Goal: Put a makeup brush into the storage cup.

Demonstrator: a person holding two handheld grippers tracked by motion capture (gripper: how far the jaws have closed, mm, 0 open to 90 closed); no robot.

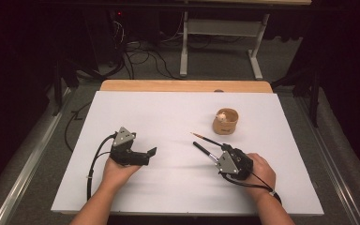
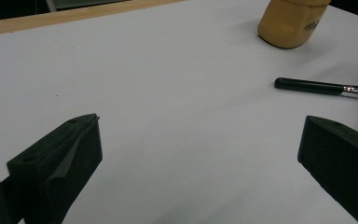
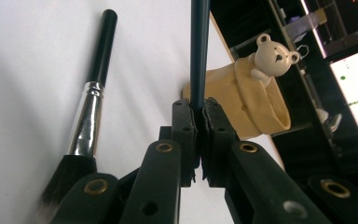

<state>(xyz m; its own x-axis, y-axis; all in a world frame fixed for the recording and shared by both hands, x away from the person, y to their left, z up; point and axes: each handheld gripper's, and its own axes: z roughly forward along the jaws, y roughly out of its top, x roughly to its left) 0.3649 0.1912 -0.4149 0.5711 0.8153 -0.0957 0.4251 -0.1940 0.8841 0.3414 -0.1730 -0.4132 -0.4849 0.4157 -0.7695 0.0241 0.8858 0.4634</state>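
Note:
A thin dark-handled brush point(image 1: 207, 139) with an orange tip points away to the left, and my right gripper point(image 1: 224, 148) is shut on its handle point(image 3: 199, 51). Beside it on the white sheet lies a thicker brush point(image 1: 204, 151) with a black handle, silver ferrule and black bristles point(image 3: 92, 98). A tan wooden holder point(image 1: 226, 122) with a small bear figure point(image 3: 272, 56) on its rim stands beyond them. My left gripper point(image 1: 147, 154) rests at the left with its jaws wide apart point(image 2: 200, 140) and nothing between them; the thick brush's handle end point(image 2: 314, 87) lies ahead of it.
The white sheet point(image 1: 168, 112) covers a wooden table whose far edge point(image 1: 183, 86) shows bare. Behind it stand a white table frame point(image 1: 225, 42) and loose cables on the floor point(image 1: 140, 56). A lit screen point(image 3: 354, 93) is off to the right.

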